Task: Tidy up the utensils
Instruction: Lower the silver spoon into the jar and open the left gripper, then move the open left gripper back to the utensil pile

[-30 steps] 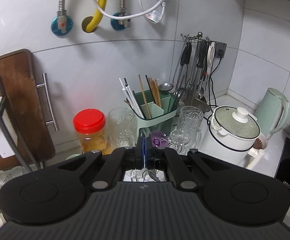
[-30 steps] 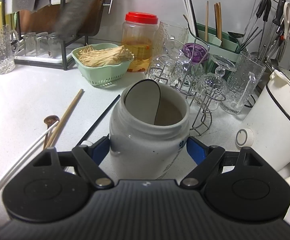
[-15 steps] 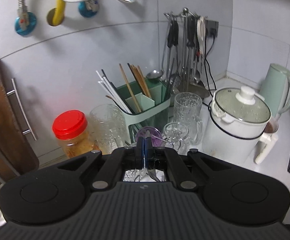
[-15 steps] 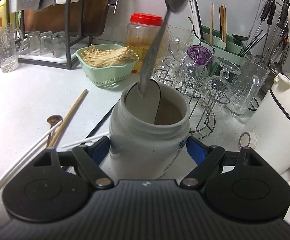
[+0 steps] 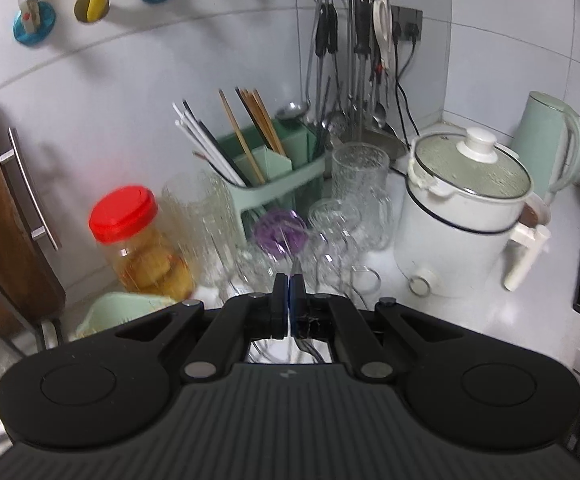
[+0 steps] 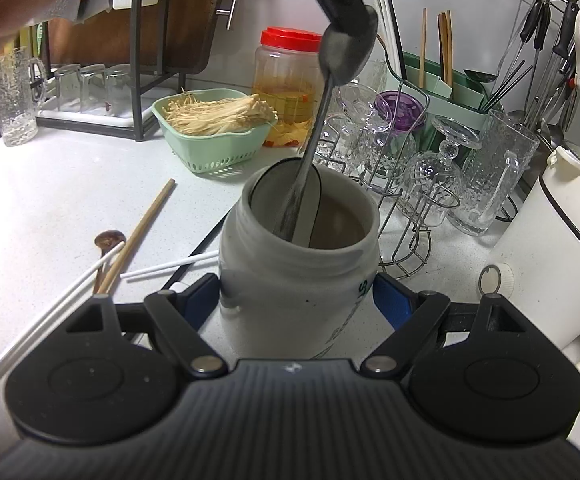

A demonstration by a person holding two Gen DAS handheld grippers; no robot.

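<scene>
Spoon: a grey metal spoon (image 6: 310, 136) hangs bowl-up, its handle tip inside the jar mouth, likely so it drops in upright.
Left gripper: the black left gripper (image 6: 346, 8) comes in from above, jaws pressed together, pinching the spoon by its bowl.
Jar: a tall off-white ceramic jar (image 6: 298, 264) stands directly below that gripper.
Right gripper: the right gripper (image 6: 296, 300) clamps the jar between blue pads, seemingly to steady it.
Loose utensils: a wooden chopstick (image 6: 142, 232), white chopsticks (image 6: 46, 316) and a small brown spoon (image 6: 108, 239) lie left of the right gripper, not yet sorted.
Beyond the jar: a green basket of noodles (image 6: 214, 128).
</scene>
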